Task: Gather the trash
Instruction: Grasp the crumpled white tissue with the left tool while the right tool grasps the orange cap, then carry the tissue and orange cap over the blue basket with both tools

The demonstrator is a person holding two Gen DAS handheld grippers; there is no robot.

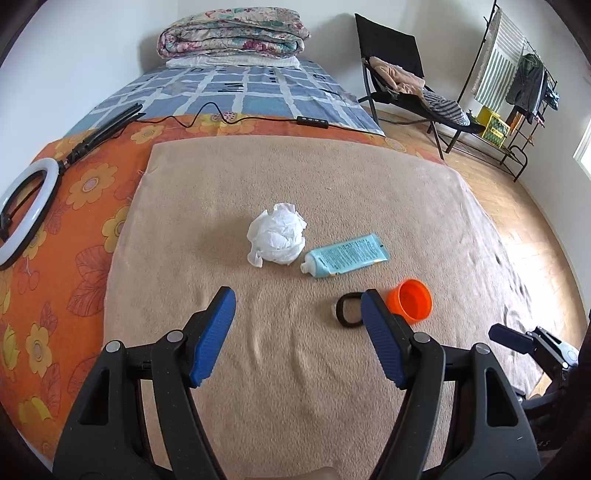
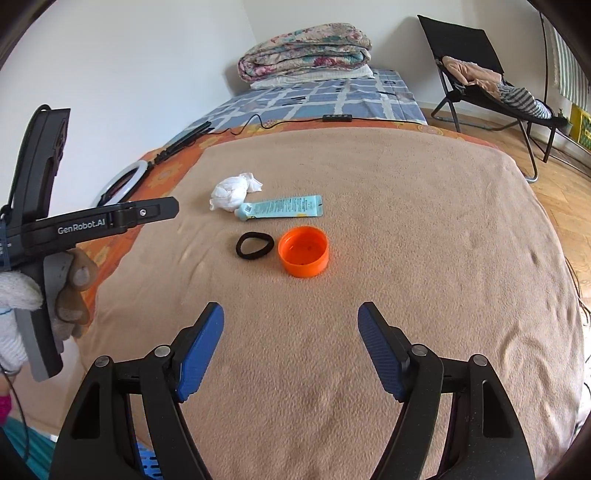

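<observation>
On the tan blanket [image 1: 295, 369] [image 2: 406, 221] lie a crumpled white tissue [image 1: 277, 239] [image 2: 232, 192], a light blue tube [image 1: 345, 255] [image 2: 282, 207], a black hair tie [image 1: 347, 308] [image 2: 255, 244] and an orange cap [image 1: 410, 301] [image 2: 303, 252], open side up. My left gripper [image 1: 297, 295] hangs open just short of the tissue and tube, its right finger overlapping the hair tie in this view. Nothing sits between its pads. My right gripper [image 2: 290, 312] is open and empty, short of the cap. The left gripper's body, held by a gloved hand [image 2: 22, 314], shows at the right wrist view's left edge.
A ring light [image 1: 26, 210] [image 2: 118, 182] with its stand and cable lies on the orange floral sheet at the left. Folded quilts [image 1: 232, 35] [image 2: 304, 51] sit at the bed's far end. A black folding chair [image 1: 399, 70] [image 2: 480, 66] with clothes and a clothes rack [image 1: 517, 81] stand on the wooden floor at right.
</observation>
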